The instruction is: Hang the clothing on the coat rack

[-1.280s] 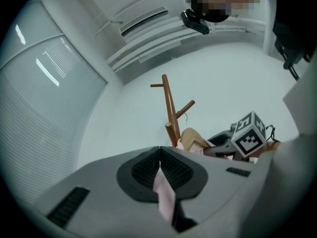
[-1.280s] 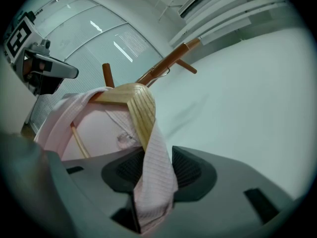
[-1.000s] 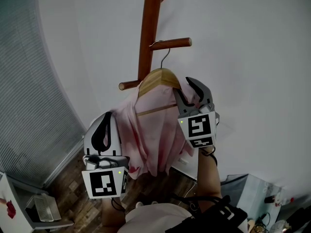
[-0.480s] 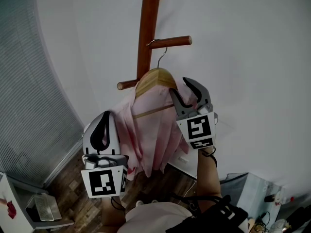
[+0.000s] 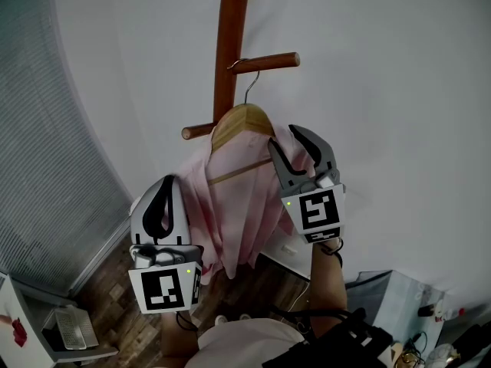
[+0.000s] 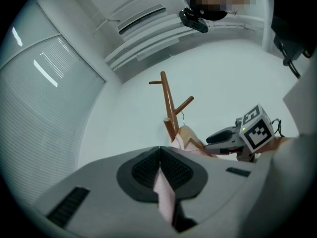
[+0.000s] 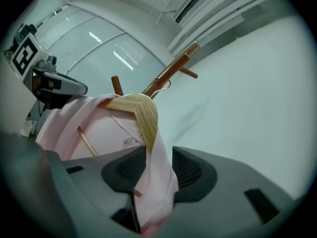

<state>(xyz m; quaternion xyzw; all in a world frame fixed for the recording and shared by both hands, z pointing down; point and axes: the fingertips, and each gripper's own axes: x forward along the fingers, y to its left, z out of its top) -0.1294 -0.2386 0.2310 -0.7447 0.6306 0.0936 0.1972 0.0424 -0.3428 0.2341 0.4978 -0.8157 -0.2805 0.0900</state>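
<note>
A brown wooden coat rack [image 5: 228, 44] stands against the white wall. A wooden hanger [image 5: 242, 121] carries a pink shirt [image 5: 230, 205], and its metal hook [image 5: 247, 79] sits over a side peg [image 5: 268, 61]. My right gripper [image 5: 295, 146] is open at the hanger's right shoulder. In the right gripper view the pink shirt [image 7: 156, 177] and the hanger's end [image 7: 141, 115] lie loosely between the spread pads of the right gripper [image 7: 157, 170]. My left gripper [image 5: 163, 194] is lower left, shut on the shirt's edge. The left gripper view shows the left gripper [image 6: 159, 152] with a strip of pink shirt [image 6: 164, 197] pinched in it.
Window blinds [image 5: 46, 167] curve along the left. A small white cart [image 5: 65, 328] stands on the wooden floor [image 5: 115, 297] at the lower left. A pale box with clutter [image 5: 399, 297] is at the lower right. More pegs [image 5: 201, 133] stick out of the pole.
The right gripper's jaws have spread wider off the hanger's shoulder and it has dropped slightly. The hanger and shirt have settled a little to the left. The left gripper has stayed put.
</note>
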